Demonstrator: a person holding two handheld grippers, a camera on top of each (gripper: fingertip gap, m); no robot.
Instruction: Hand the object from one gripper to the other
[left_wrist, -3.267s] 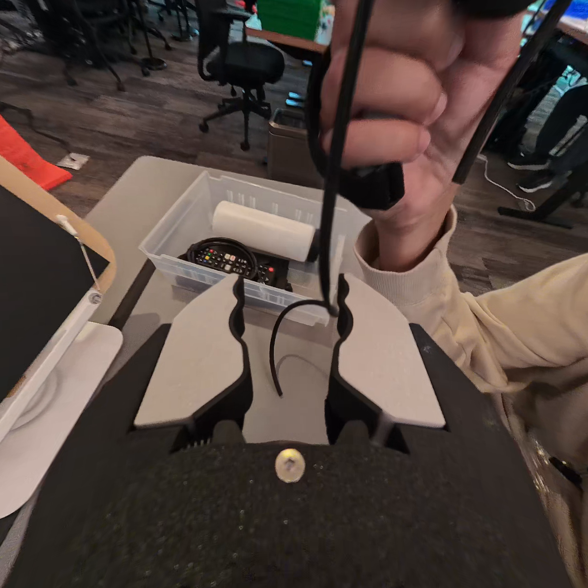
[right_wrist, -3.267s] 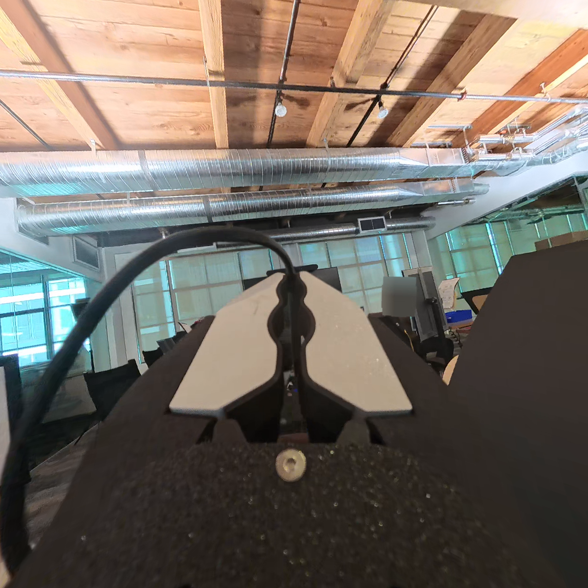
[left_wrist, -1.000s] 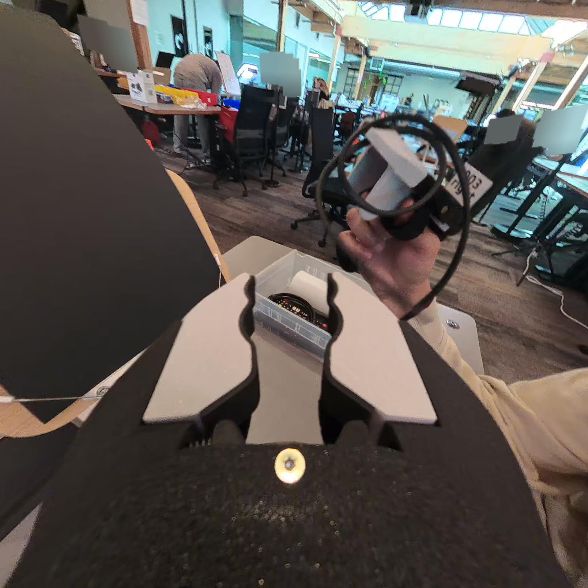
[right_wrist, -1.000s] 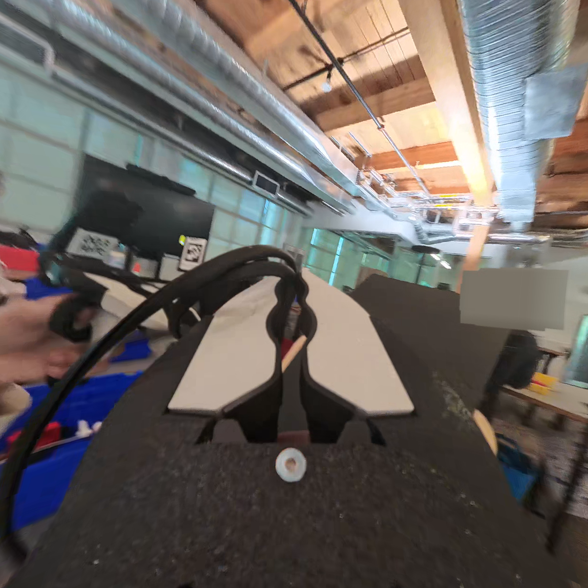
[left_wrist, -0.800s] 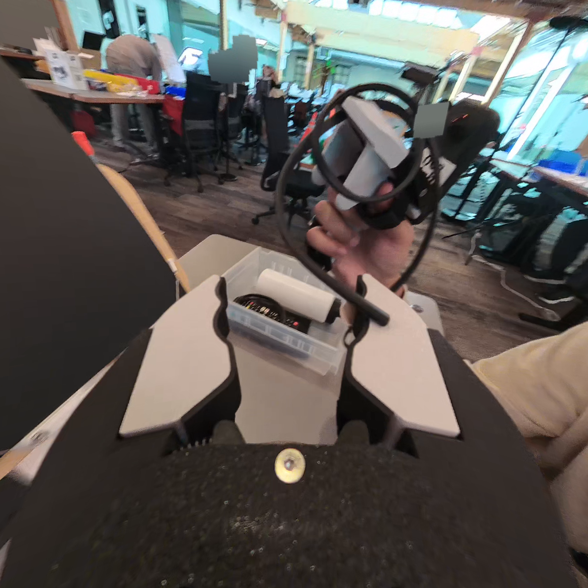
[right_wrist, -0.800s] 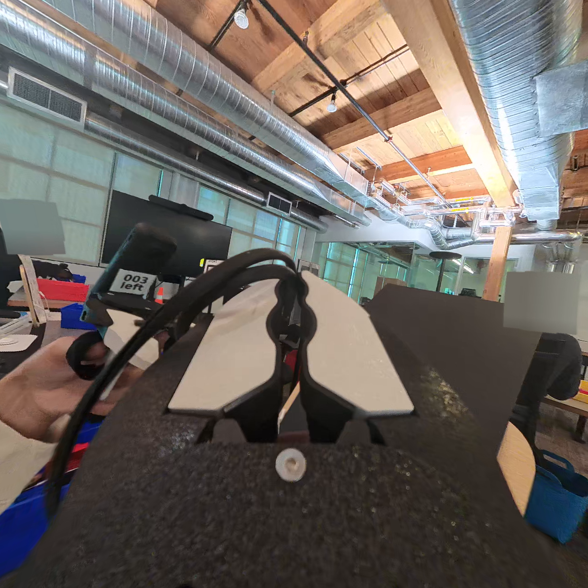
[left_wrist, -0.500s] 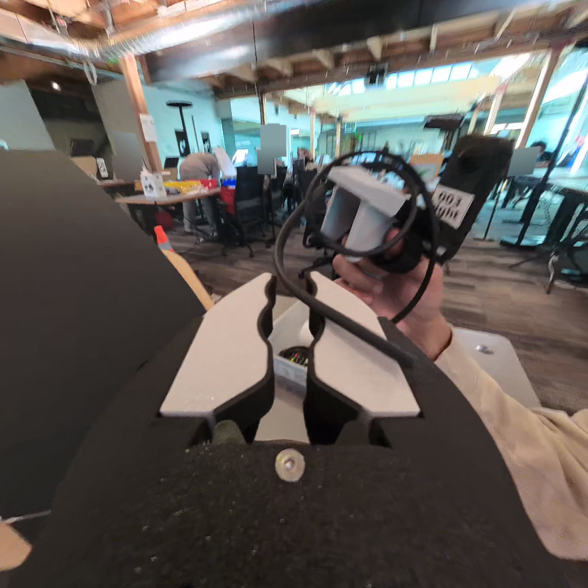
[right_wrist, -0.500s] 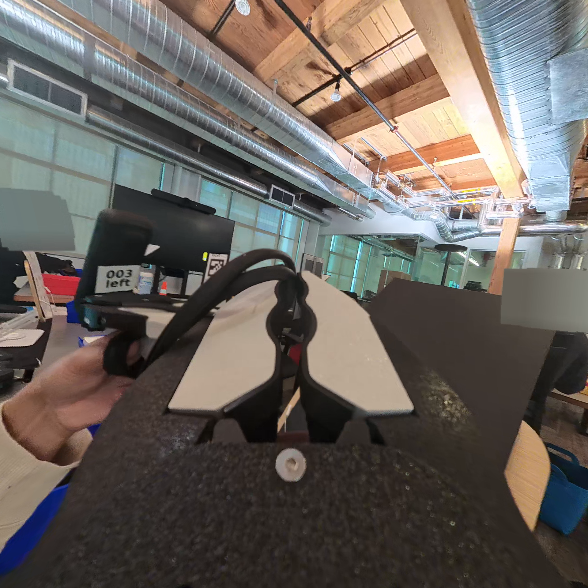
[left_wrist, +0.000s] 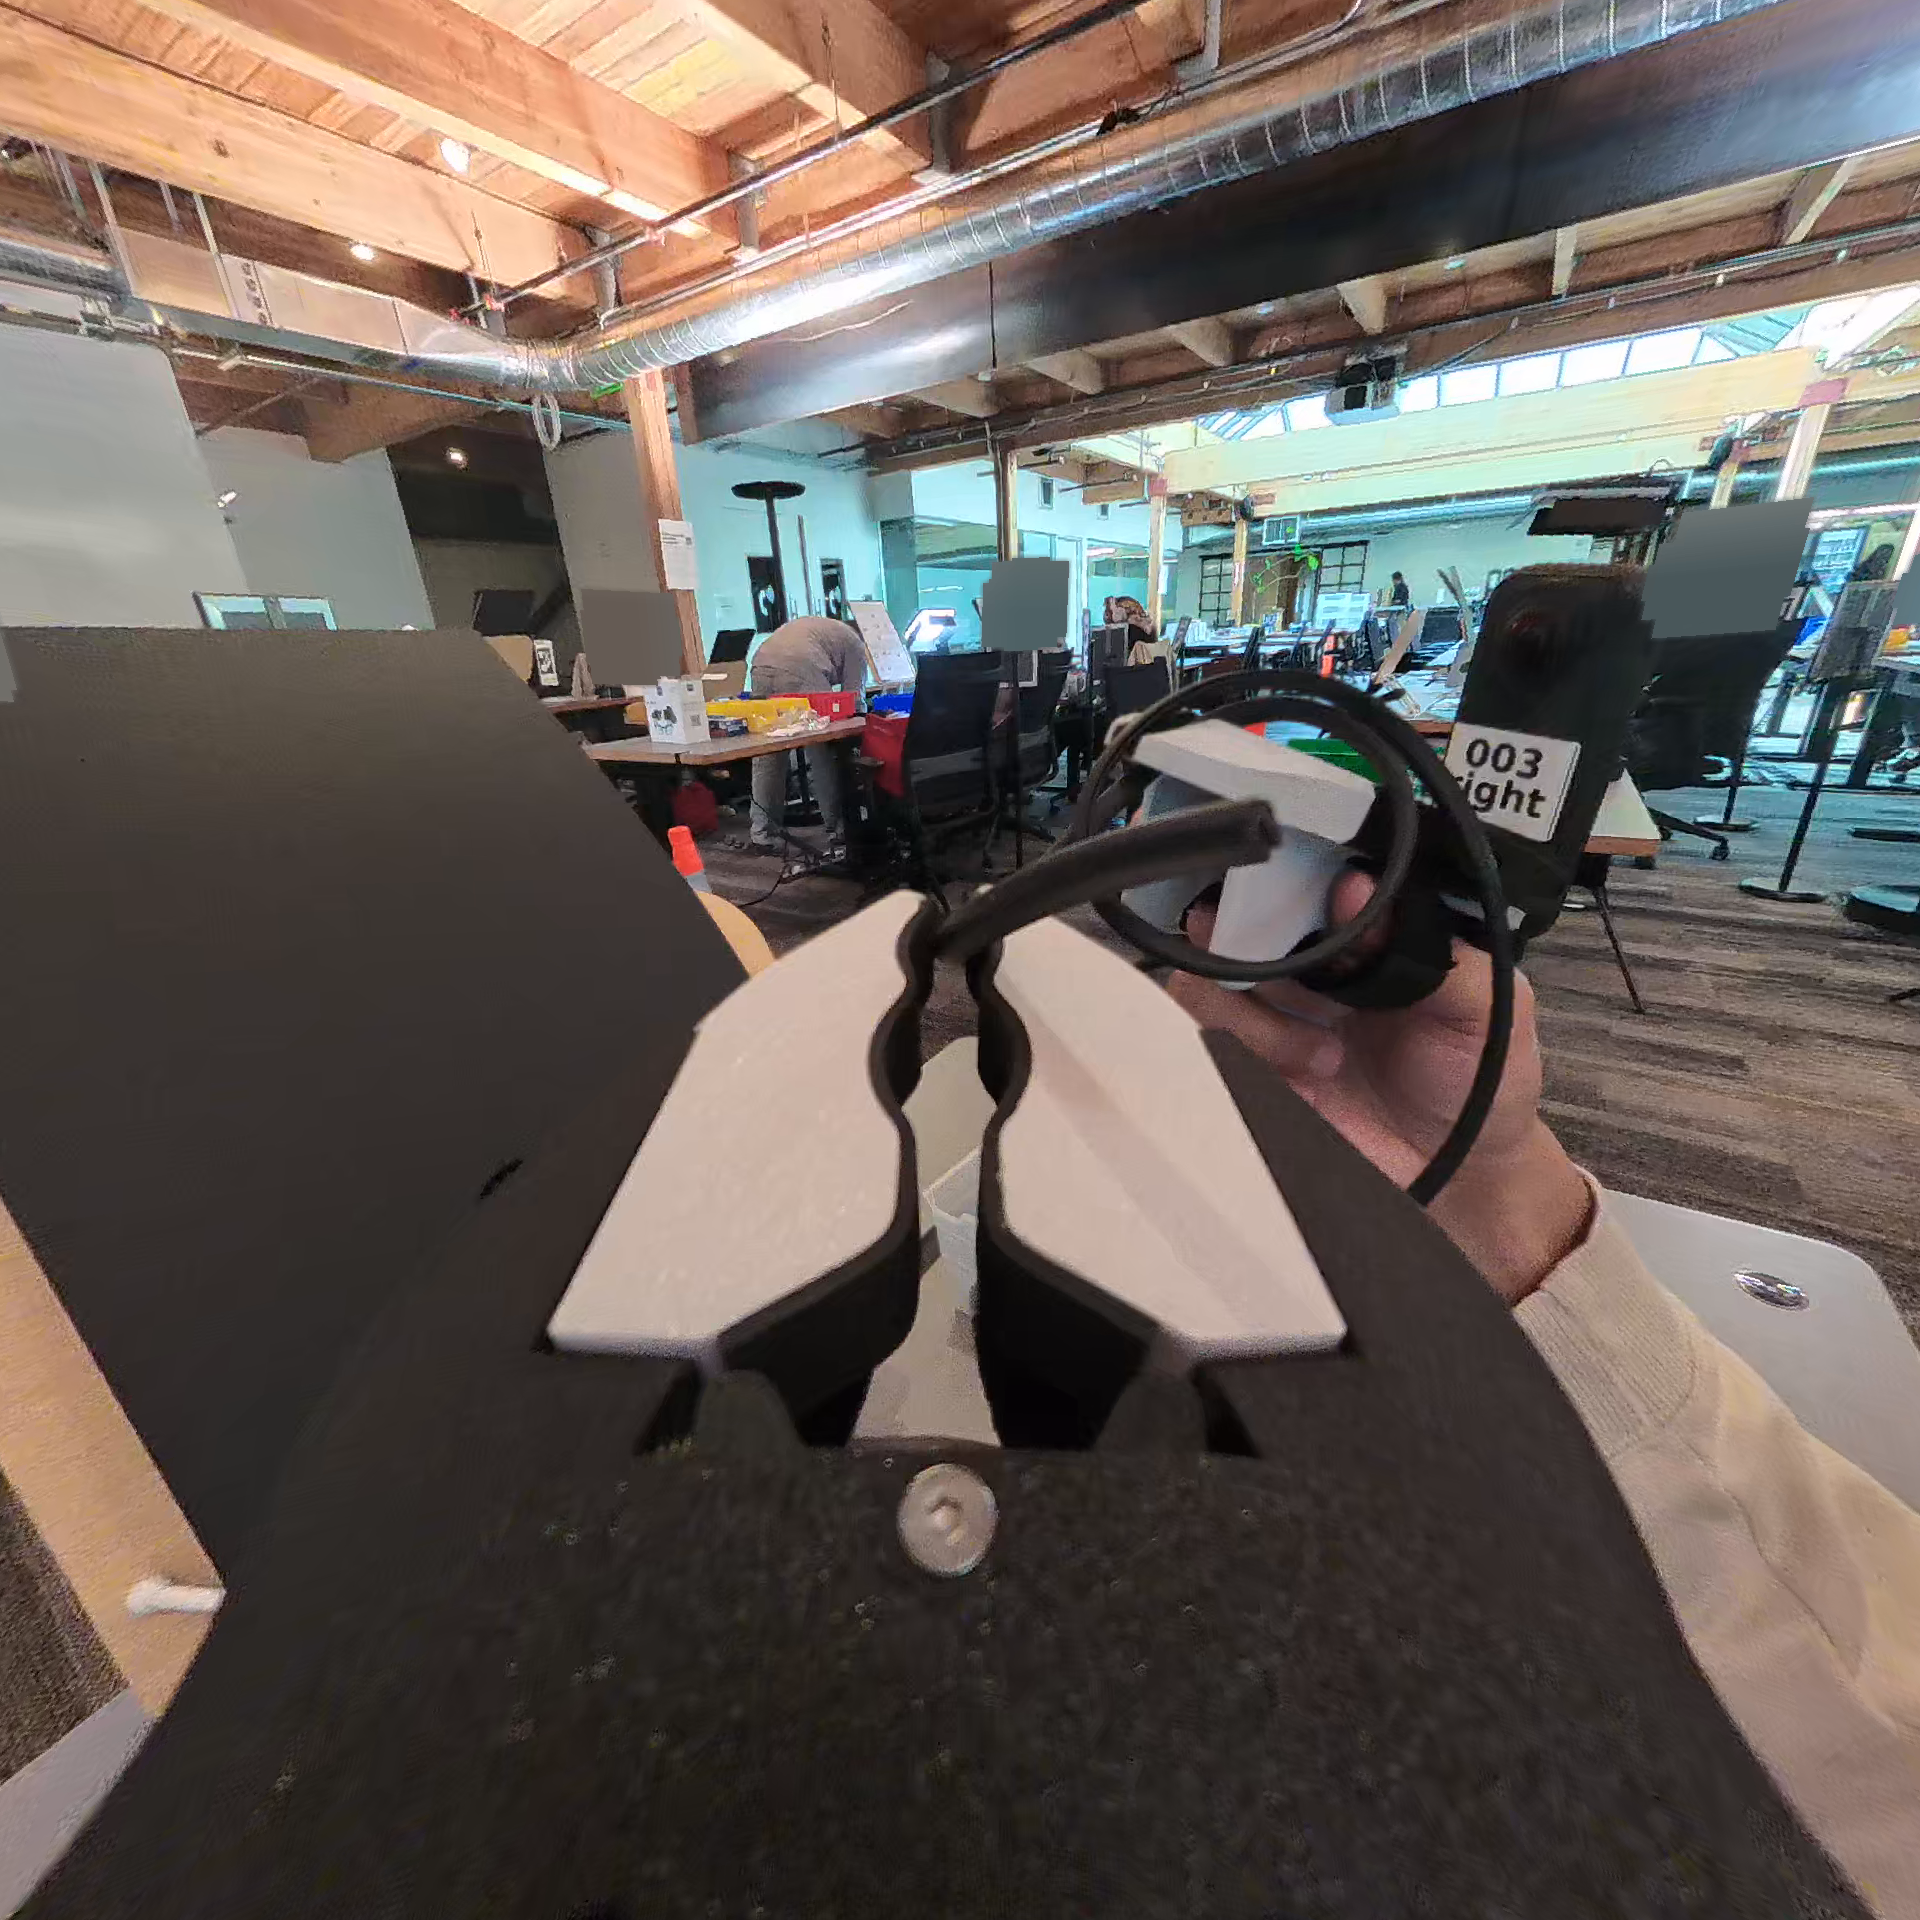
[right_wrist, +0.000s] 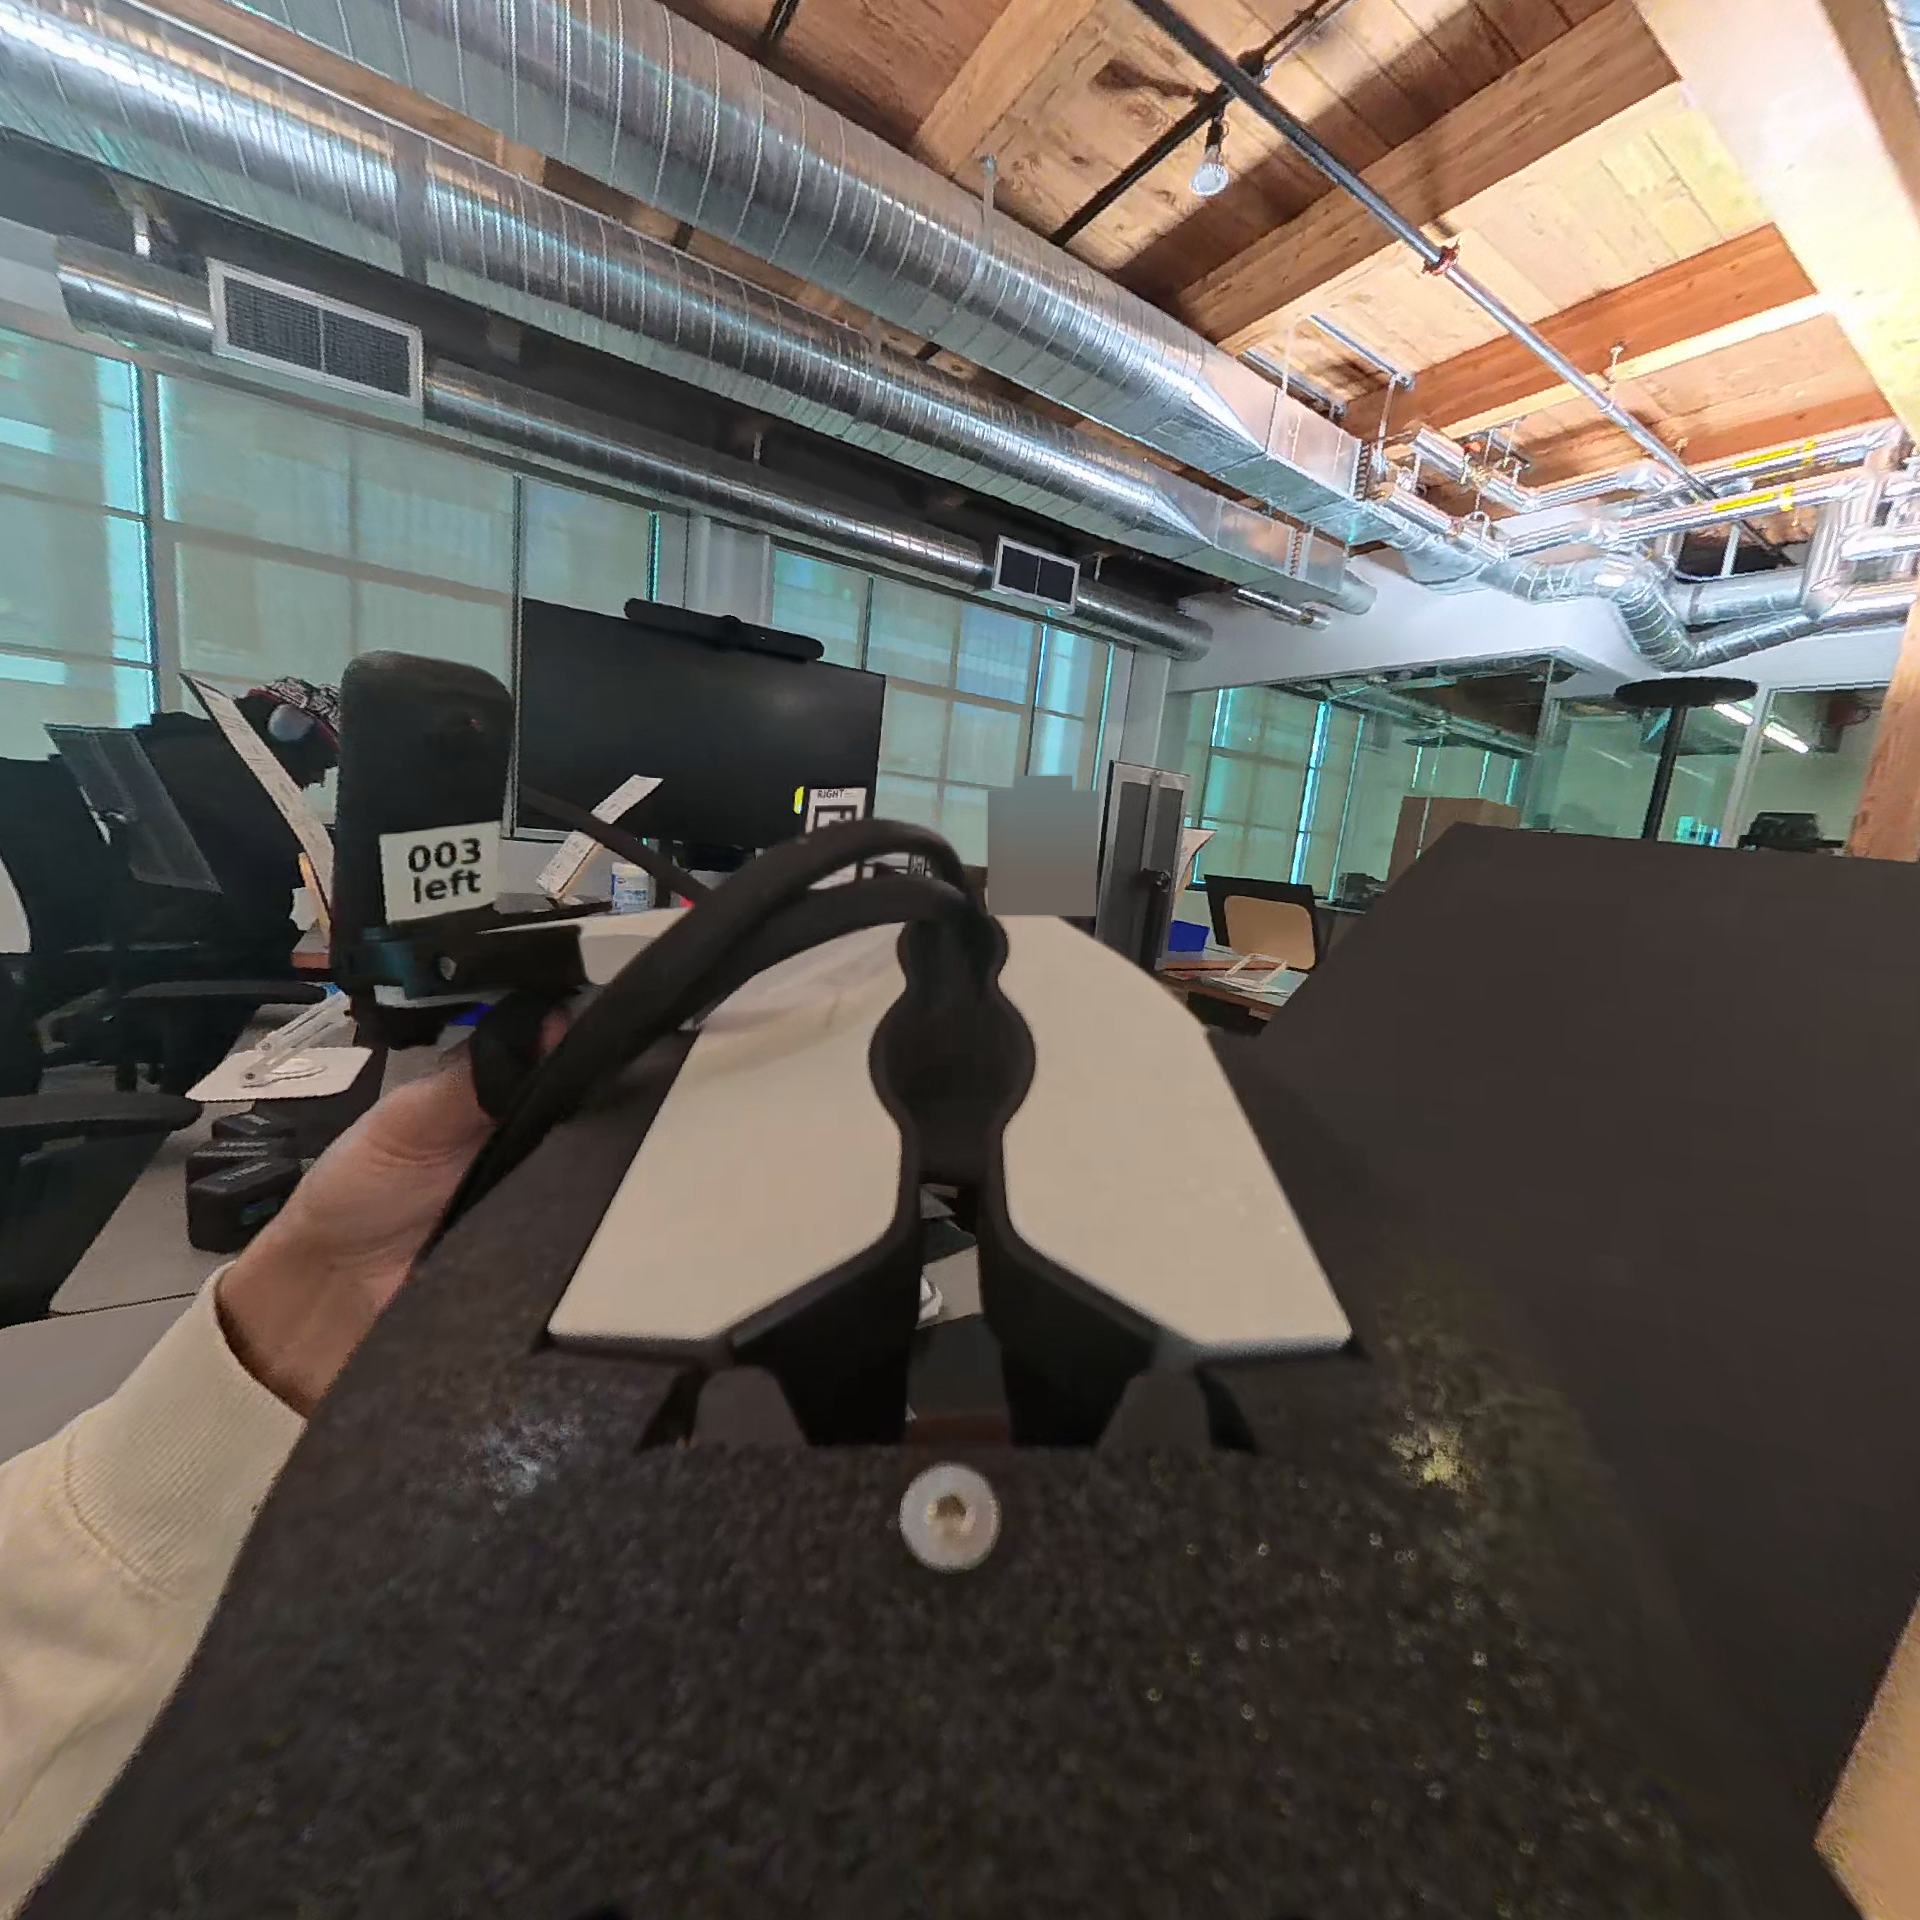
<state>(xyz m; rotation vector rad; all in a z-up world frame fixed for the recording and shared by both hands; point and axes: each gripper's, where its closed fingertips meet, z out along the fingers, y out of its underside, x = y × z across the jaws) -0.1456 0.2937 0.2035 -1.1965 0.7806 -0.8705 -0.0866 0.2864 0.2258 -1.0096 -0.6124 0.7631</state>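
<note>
The object is a black cable (left_wrist: 1091, 868). In the left wrist view my left gripper (left_wrist: 948, 935) is shut on it at the fingertips. From there the cable runs right and loops around the white fingers of my right gripper (left_wrist: 1247, 842), which a hand (left_wrist: 1382, 1070) holds close ahead. In the right wrist view my right gripper (right_wrist: 951, 935) is shut on the same cable (right_wrist: 727, 935), which arcs left toward the left gripper's body (right_wrist: 421, 790). Both grippers hold the cable in the air, facing each other.
A clear plastic bin (left_wrist: 951, 1195) shows between my left fingers, on a pale table (left_wrist: 1766, 1351) below. A black panel (left_wrist: 312, 935) stands at the left. Office chairs (left_wrist: 956, 748), desks and a person are far behind. A dark monitor (right_wrist: 696, 717) is behind. Spacing between my two grippers at the tips: around 7 centimeters.
My left gripper was open and has shut on the cable's free end. Both grippers rose from over the bin and turned to face each other. The right gripper kept its hold.
</note>
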